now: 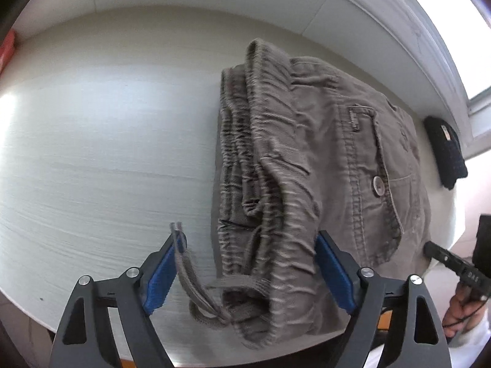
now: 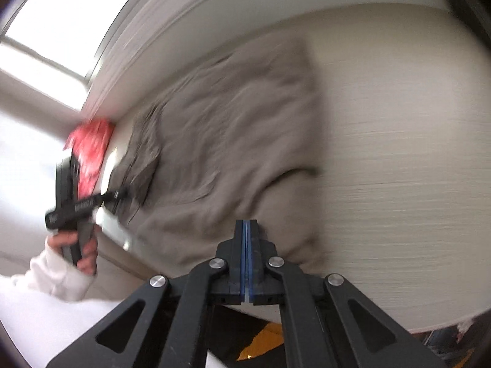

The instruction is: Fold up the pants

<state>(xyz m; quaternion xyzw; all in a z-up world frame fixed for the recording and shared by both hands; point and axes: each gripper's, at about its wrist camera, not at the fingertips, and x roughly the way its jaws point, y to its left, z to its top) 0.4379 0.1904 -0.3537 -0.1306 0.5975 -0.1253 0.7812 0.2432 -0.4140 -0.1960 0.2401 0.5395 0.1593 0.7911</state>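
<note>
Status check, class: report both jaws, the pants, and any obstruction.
Left gripper jaws open, straddling waistband. Right gripper shut, empty. Pants folded on table. Nothing in the way.

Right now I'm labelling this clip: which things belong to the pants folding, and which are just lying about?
Part of the job:
- brown pants
- drawstring
- left gripper, open
- right gripper, shut
- table

Just lying about:
- dark knitted item
- red item
</note>
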